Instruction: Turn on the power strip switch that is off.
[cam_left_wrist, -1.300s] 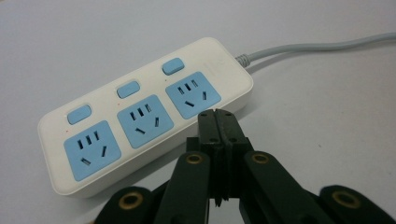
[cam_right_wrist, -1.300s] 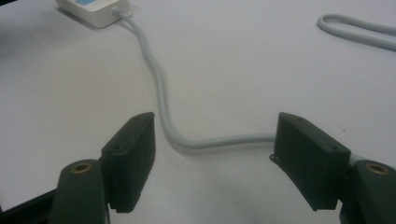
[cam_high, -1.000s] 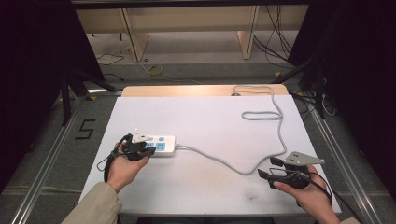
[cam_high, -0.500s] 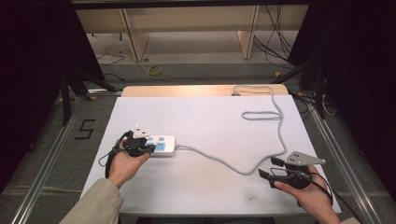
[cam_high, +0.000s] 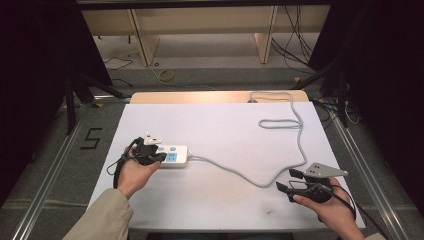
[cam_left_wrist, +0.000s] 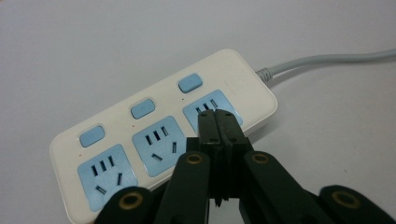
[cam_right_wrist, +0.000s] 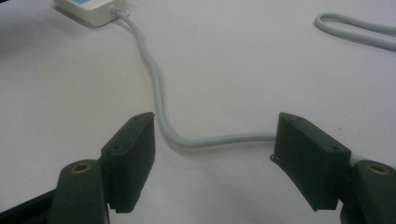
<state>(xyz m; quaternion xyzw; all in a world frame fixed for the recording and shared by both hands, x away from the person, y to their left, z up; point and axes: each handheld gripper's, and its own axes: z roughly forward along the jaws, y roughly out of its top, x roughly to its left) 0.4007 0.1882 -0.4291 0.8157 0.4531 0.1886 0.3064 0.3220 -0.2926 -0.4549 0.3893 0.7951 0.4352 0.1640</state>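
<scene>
Power strip (cam_high: 172, 155): white, three blue sockets, three blue switches, lying flat on the white worktop (cam_high: 225, 130) toward its left side. Left tool (cam_left_wrist: 217, 122): jaws pressed together, tips over the strip's socket nearest the grey cord (cam_high: 260, 180). Right tool (cam_right_wrist: 212, 140): jaws apart, straddling the cord, well right of the strip.

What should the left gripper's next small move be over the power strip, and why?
Probably a short press down. The left gripper has its jaws shut together, tips over the power strip at the socket nearest the cable, just below that socket's blue switch. If the switch is the target, it should first ease slightly forward onto it. The right gripper waits open, straddling the cable.
</scene>
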